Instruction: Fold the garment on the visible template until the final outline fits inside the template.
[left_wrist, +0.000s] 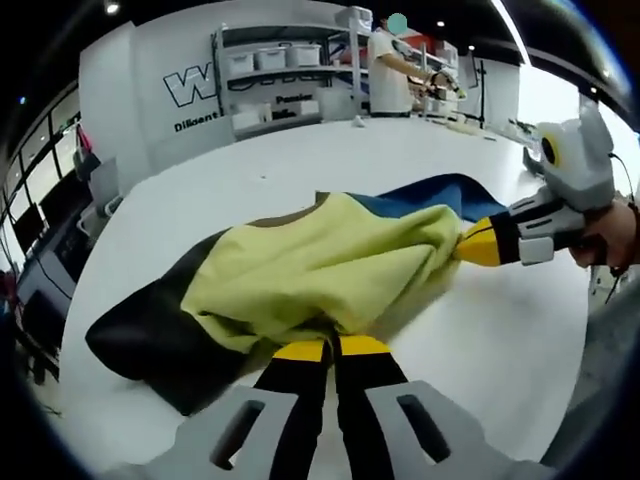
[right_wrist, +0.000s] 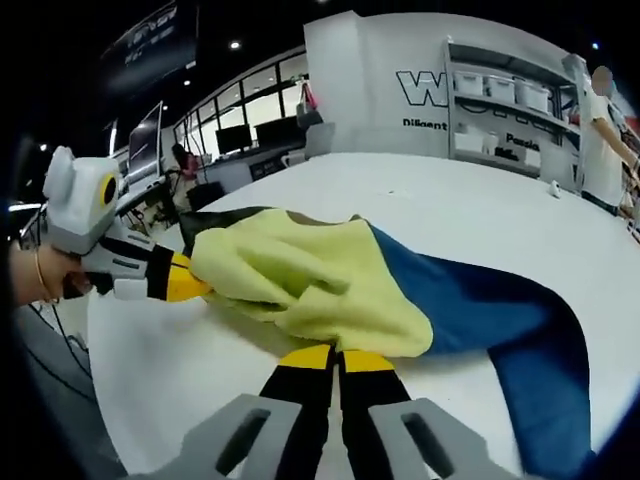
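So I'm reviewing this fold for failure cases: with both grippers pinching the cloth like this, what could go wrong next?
1. The left gripper and right gripper each pinch only an edge of the yellow layer, so it may slip free.
2. The garment's blue part trails toward the white table's near edge and could slide off.
3. The bunched yellow cloth may fold unevenly.

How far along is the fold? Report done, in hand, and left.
Done: the yellow part of the garment is bunched over its blue and black parts, so a fold has started. In hand: the left gripper and right gripper are each shut on a yellow edge. Left: the garment sprawls unevenly on the white table; I cannot make out a template outline, so fit is unconfirmed.
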